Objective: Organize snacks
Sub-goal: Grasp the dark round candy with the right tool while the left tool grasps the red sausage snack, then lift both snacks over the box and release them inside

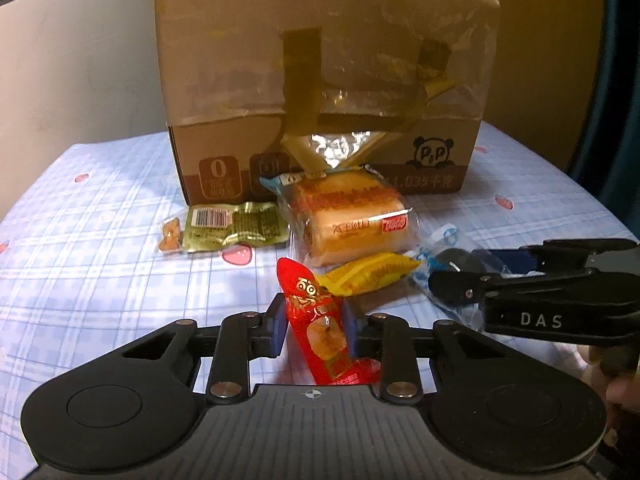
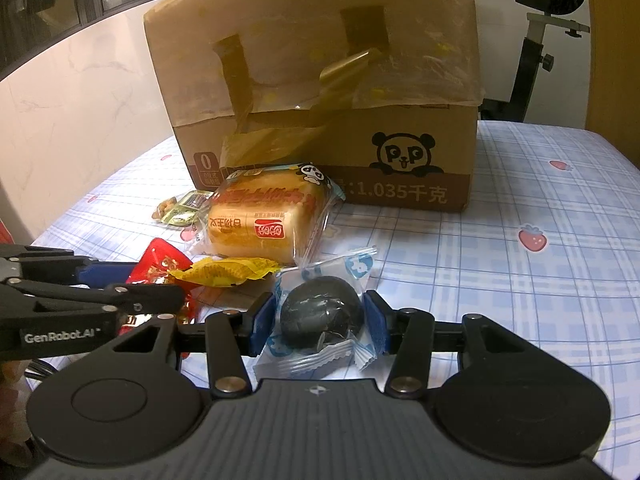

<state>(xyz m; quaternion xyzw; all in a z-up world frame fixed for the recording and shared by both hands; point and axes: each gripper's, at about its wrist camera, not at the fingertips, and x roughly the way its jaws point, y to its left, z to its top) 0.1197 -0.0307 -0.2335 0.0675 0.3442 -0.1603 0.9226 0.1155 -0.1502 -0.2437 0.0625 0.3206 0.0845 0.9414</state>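
Home room: strawberry-print checked tablecloth (image 2: 540, 184), exercise bike (image 2: 536, 52) behind, dark night window (image 2: 48, 0).

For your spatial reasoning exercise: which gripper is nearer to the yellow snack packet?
Left, narrowly. The left gripper, closed on the red packet, sits just in front of the yellow snack packet. The right gripper, holding the dark egg pouch, is beside it, slightly farther.
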